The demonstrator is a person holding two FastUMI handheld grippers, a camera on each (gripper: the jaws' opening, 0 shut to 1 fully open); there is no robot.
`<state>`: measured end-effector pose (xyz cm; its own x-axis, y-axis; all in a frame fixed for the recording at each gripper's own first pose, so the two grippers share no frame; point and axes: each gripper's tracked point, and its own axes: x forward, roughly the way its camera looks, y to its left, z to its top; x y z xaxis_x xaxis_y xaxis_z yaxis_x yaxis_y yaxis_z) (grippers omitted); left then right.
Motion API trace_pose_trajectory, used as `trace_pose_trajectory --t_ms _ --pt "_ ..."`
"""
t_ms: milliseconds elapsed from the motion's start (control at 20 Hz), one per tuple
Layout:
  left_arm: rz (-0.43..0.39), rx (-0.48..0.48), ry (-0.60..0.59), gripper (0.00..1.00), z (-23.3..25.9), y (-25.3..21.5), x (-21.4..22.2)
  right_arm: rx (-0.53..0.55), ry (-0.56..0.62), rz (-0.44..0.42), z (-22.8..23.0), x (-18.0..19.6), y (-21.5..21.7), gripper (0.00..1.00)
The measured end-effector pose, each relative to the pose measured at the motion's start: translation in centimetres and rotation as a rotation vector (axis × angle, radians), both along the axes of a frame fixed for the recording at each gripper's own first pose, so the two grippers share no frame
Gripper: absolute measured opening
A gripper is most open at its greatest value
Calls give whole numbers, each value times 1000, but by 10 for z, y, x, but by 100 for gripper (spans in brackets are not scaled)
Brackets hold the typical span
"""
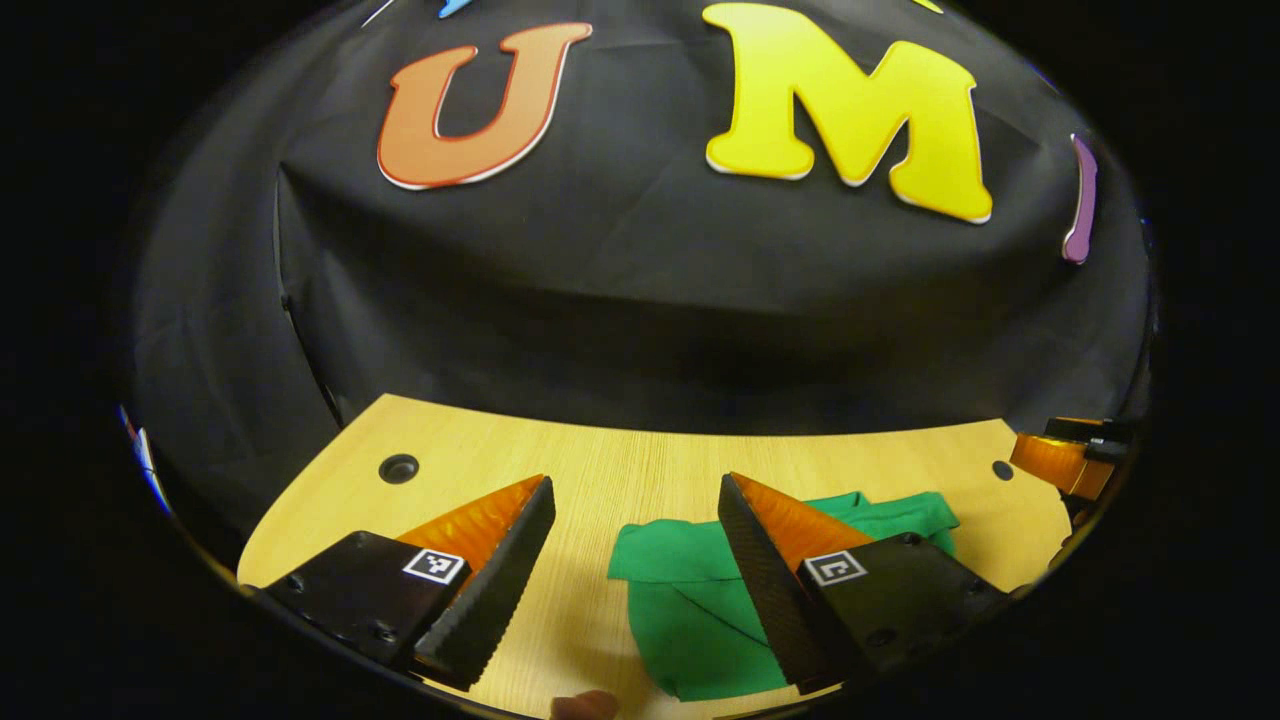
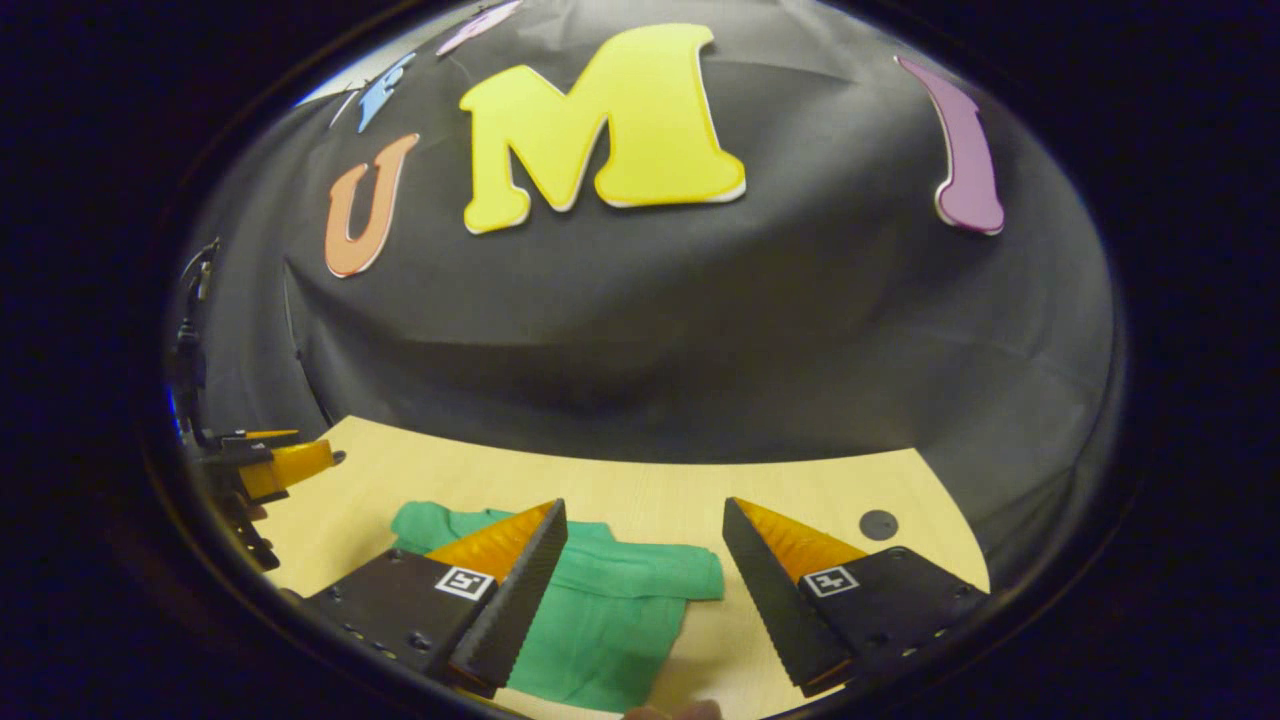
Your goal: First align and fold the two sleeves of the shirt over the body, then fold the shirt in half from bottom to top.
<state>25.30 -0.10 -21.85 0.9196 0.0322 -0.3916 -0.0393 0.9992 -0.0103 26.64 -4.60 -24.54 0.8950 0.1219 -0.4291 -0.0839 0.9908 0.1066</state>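
In the left gripper view, the left gripper [image 1: 635, 500] hangs above the wooden table [image 1: 640, 455] with its two fingers spread wide, and nothing is between them. The green shirt [image 1: 690, 600] lies flat on the table at about 5 o'clock of this view, partly behind the finger on that side; one short sleeve [image 1: 895, 512] reaches out toward 3 o'clock. The right gripper [image 1: 1065, 460] is seen at the edge of this view at 3 o'clock, above the table corner, near a small dark hole [image 1: 1002, 470] in the tabletop; whether it is open cannot be told from here. In the right gripper view, the right gripper [image 2: 645, 520] is also wide open and holds nothing. There the shirt [image 2: 610, 610] lies at 6 to 7 o'clock, partly behind the finger on that side and not touched by either finger. The left gripper [image 2: 290, 462] appears at 9 o'clock of this view, above the table edge.
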Motion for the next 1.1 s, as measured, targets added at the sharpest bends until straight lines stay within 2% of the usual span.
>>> trace_pose_trajectory --t_ms 100,150,200,450,500,550,800,950,1100 --pt "-14 -9 -60 100 38 -5 -23 -5 -39 11 33 -36 12 96" --pt "-23 -10 -88 100 58 -8 -38 -8 -61 9 50 -55 16 92" --pt "-30 -9 -113 100 77 -11 -57 -12 -95 1 71 -75 19 96" --pt "-77 -4 -244 100 168 -22 -164 -61 -235 -78 161 -187 31 97" --pt "-81 9 -264 100 181 -24 -187 -58 -258 -79 175 -210 35 94" --pt "-88 21 -277 100 191 -26 -209 -63 -271 -87 184 -232 37 96" --pt "-101 -11 -334 100 223 -33 -307 -76 -330 -104 223 -323 47 96" --pt "-106 7 -352 100 232 -33 -344 -89 -352 -110 233 -360 49 95" --pt "-99 16 -352 100 230 -32 -363 -68 -354 -113 235 -382 52 96"
